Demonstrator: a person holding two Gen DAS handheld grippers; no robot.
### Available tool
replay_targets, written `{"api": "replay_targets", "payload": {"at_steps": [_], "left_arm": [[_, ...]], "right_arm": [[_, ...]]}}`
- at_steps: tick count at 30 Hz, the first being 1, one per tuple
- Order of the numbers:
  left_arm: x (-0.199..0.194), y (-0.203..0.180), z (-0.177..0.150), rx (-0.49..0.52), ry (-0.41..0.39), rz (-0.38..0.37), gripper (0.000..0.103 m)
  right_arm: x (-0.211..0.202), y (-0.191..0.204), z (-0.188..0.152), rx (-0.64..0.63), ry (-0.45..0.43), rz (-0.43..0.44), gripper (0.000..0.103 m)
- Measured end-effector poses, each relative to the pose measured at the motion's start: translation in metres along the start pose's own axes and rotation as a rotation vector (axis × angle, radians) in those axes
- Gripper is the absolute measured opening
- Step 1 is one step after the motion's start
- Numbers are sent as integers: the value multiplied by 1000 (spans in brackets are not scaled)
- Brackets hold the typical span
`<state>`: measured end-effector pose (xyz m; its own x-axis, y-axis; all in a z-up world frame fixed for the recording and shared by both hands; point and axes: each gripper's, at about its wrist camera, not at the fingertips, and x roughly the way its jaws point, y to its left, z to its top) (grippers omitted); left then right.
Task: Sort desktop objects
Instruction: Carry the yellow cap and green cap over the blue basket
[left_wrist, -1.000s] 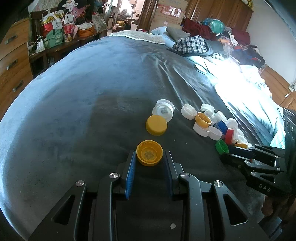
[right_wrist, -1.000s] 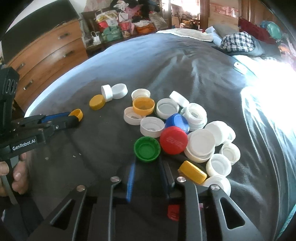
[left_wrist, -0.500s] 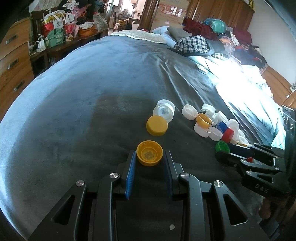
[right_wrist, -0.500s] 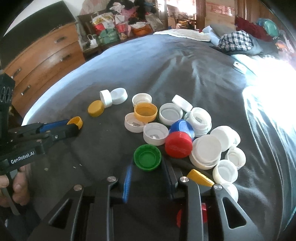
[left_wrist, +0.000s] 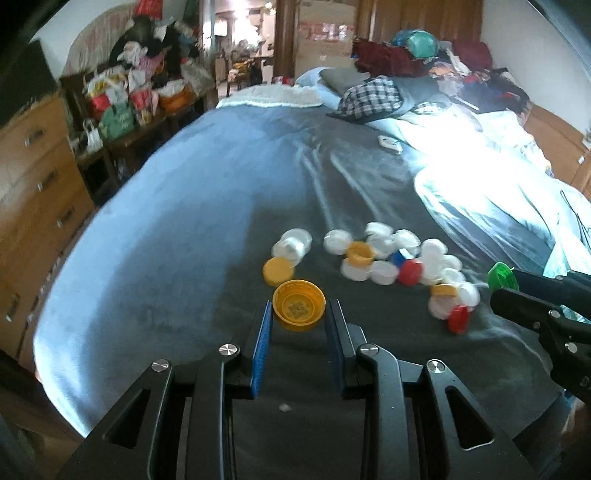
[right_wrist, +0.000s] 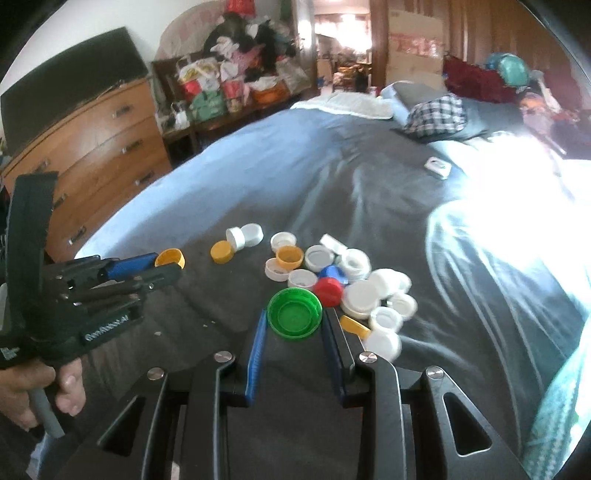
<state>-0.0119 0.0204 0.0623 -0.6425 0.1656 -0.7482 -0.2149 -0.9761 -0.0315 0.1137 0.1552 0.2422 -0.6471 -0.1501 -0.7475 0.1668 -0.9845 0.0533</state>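
A yellow cap (left_wrist: 299, 305) sits open-side up, pinched in the left tongs (left_wrist: 299, 325) above the bed (left_wrist: 166, 229). The right tongs (right_wrist: 293, 328) grip a green cap (right_wrist: 294, 313) — lifted beside the heap of caps (right_wrist: 354, 284) on the grey cover.

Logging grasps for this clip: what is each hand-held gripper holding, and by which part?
Left hand-held gripper: yellow bottle cap, pinched across its side wall, open side up. Right hand-held gripper: green bottle cap, also across its side wall.
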Motion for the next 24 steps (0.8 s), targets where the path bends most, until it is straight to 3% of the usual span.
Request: {"api": "replay_targets", "payload": {"at_steps": [11, 24], "left_arm": [[-35, -64, 9, 121, -62, 9, 24], [-47, -114, 19, 204, -70, -12, 24]], "right_arm": [[-70, -27, -21, 59, -65, -62, 32], [-109, -69, -44, 143, -103, -110, 32]]}}
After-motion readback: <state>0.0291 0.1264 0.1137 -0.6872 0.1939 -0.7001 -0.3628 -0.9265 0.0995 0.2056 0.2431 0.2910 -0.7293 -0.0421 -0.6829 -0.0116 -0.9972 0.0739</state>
